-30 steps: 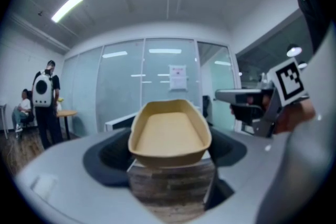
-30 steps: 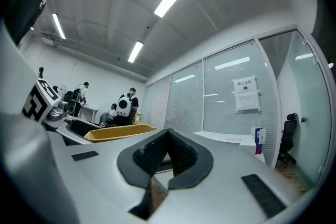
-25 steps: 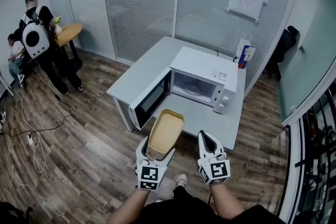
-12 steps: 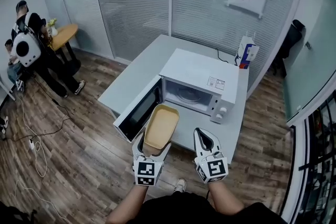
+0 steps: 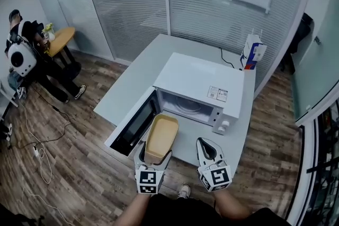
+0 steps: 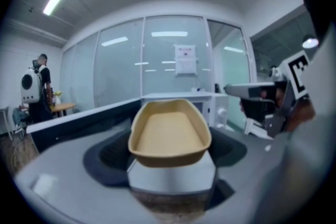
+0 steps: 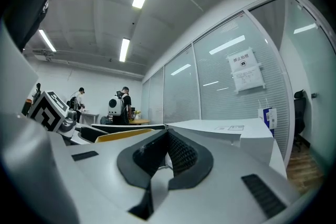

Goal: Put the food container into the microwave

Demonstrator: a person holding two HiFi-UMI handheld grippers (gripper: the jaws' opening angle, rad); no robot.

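Note:
An empty tan food container (image 5: 161,136) is clamped at its near end between the jaws of my left gripper (image 5: 155,156). It hangs above the table's front edge, just in front of the white microwave (image 5: 198,82). The microwave's door (image 5: 131,123) swings open to the left and the cavity with its glass turntable (image 5: 186,107) shows. In the left gripper view the container (image 6: 169,132) fills the middle, held level. My right gripper (image 5: 207,151) is to the right of the container, shut and empty, and its pads (image 7: 176,153) meet.
A blue and white carton (image 5: 253,52) stands at the back right corner of the white table (image 5: 139,71). People stand by a round wooden table (image 5: 59,39) at the far left. Cables (image 5: 37,140) lie on the wooden floor. Glass walls close the back.
Both grippers and the container have come forward and slightly down toward the microwave's open front. The left grip on the container is unchanged, and the right gripper stays shut.

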